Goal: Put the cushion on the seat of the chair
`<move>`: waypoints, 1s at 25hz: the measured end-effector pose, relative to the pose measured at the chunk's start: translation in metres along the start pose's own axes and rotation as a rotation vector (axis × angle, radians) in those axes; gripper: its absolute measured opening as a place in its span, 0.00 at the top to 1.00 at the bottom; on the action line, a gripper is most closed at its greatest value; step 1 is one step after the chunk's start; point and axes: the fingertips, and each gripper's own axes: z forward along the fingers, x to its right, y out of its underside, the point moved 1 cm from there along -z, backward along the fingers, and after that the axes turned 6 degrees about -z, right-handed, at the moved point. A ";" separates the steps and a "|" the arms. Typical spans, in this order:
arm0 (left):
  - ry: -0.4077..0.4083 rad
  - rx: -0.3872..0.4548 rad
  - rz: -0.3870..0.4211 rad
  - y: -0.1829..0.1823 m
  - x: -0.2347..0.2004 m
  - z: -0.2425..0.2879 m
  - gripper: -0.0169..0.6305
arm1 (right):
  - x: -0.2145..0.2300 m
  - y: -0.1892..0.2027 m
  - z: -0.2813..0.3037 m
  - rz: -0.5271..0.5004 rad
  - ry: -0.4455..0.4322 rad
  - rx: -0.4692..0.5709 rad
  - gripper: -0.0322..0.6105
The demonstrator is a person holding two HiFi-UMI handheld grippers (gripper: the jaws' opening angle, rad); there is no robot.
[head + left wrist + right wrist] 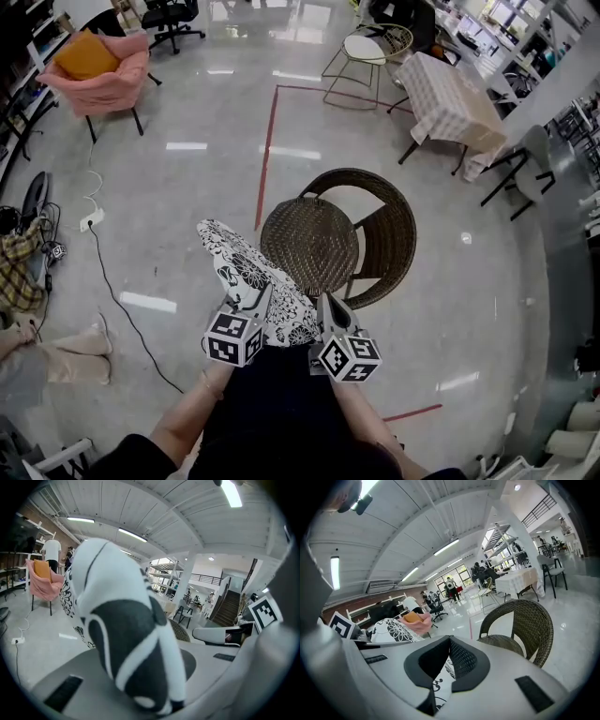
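A black-and-white floral cushion (251,277) hangs tilted in front of me, just left of and partly over the near edge of a round brown wicker chair (387,234). The chair's woven seat (309,242) is bare. My left gripper (255,302) is shut on the cushion's near edge, and in the left gripper view the cushion (123,639) fills the middle. My right gripper (324,306) grips the same edge further right. In the right gripper view its pads (461,660) close on a fold of the cushion (396,630), with the chair (527,625) just beyond.
A pink armchair (101,77) with an orange cushion stands far left. A table with a checked cloth (452,101) and a wire chair (367,54) stand at the back right. A cable and power strip (92,221) lie on the glossy floor at left, and a red tape line (267,150) runs beyond the chair.
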 end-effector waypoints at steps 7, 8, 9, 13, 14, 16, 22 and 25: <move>0.033 -0.028 0.010 -0.007 0.011 0.027 0.93 | 0.020 -0.015 0.003 -0.015 0.008 -0.009 0.92; 0.036 -0.030 0.014 -0.010 0.012 0.032 0.93 | 0.024 -0.018 0.005 -0.016 0.009 -0.008 0.92; 0.038 -0.032 0.019 -0.012 0.012 0.037 0.93 | 0.027 -0.021 0.006 -0.016 0.009 -0.007 0.92; 0.055 -0.045 0.063 -0.025 0.022 0.060 0.93 | 0.042 -0.037 0.010 -0.012 0.003 -0.002 0.92; 0.063 -0.049 0.084 -0.028 0.025 0.068 0.93 | 0.046 -0.040 0.012 -0.015 0.003 -0.002 0.92; 0.089 -0.056 0.124 -0.033 0.030 0.083 0.93 | 0.054 -0.043 0.019 -0.018 0.005 -0.002 0.92; 0.157 -0.089 0.178 -0.041 0.039 0.126 0.93 | 0.076 -0.045 0.037 0.012 0.012 -0.004 0.92; 0.189 -0.099 0.190 -0.042 0.044 0.149 0.93 | 0.091 -0.046 0.047 0.020 0.021 -0.007 0.92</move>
